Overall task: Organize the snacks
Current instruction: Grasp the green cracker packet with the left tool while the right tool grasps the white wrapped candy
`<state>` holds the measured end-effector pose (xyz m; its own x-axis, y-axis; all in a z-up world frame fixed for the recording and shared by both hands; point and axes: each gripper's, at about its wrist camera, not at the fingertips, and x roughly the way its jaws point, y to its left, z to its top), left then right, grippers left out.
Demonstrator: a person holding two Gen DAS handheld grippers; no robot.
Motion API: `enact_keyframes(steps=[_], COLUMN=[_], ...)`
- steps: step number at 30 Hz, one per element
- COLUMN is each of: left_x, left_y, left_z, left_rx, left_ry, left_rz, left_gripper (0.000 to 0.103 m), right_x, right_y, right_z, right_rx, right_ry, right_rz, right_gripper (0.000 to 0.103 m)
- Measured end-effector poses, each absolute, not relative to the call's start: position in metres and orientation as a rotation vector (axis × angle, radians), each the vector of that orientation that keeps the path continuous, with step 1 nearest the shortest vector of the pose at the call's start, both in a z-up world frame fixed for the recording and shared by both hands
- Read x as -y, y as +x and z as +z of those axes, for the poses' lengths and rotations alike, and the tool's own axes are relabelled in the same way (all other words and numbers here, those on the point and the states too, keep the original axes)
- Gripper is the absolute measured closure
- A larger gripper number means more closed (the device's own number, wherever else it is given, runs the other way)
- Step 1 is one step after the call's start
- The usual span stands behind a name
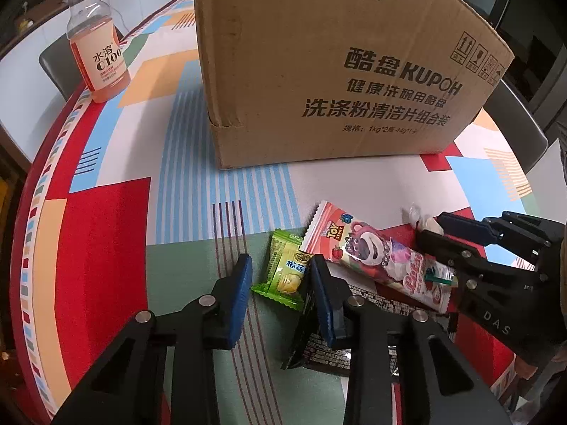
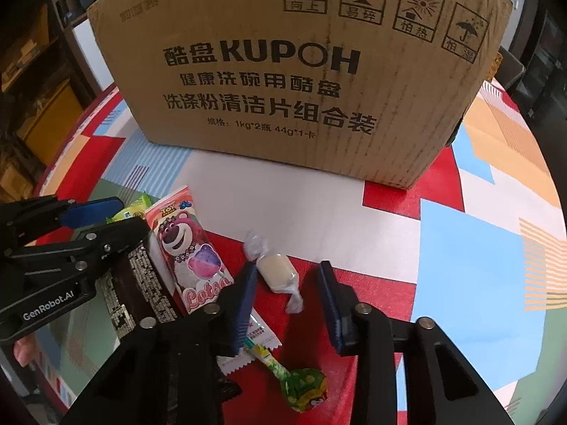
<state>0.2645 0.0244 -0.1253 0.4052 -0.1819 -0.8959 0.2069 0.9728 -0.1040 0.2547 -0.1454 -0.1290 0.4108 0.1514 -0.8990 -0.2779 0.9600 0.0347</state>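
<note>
lying between right tool (image 2: 287, 283) jaws | white candy (image 2: 274, 272) | untouched

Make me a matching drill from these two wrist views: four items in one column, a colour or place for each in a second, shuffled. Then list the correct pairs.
Items
1. drink bottle
2. cardboard box
3. twist-wrapped candy
4. green snack packet

Descriptions
A. brown, printed with KUPOH, standing behind the snacks
B. between the fingers of the left tongs
C. cream-white, lying between the fingers of the right tongs
D. pink liquid, clear cap, at the table's far left edge

Pairs: 1-D, 2-A, 3-C, 4-B
</note>
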Motion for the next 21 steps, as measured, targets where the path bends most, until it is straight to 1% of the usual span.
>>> enact_keyframes(steps=[2,3,21], left_x=[-0.024,-0.025,-0.026], left_y=[0.263,0.262,0.241], left_z=[-0.125,-0.124,-0.098], left_rx=[-1.123,-1.121,-1.054], left_ry=[0.025,0.023,0.030], left_rz=[-0.246,-0.247,-0.234], left_gripper=[0.072,0.075,0.079], right_x=[0.143,0.141,0.138], right_y=[0.254,0.254,0.239], right_z=[-0.129,-0.129,-0.092], right_rx=[-1.115,-1.114,-1.015], right_ry=[-0.133,-0.137,-0.117], right_rz=[0.276,0.275,0.280], right_gripper=[0.084,0.084,0.084])
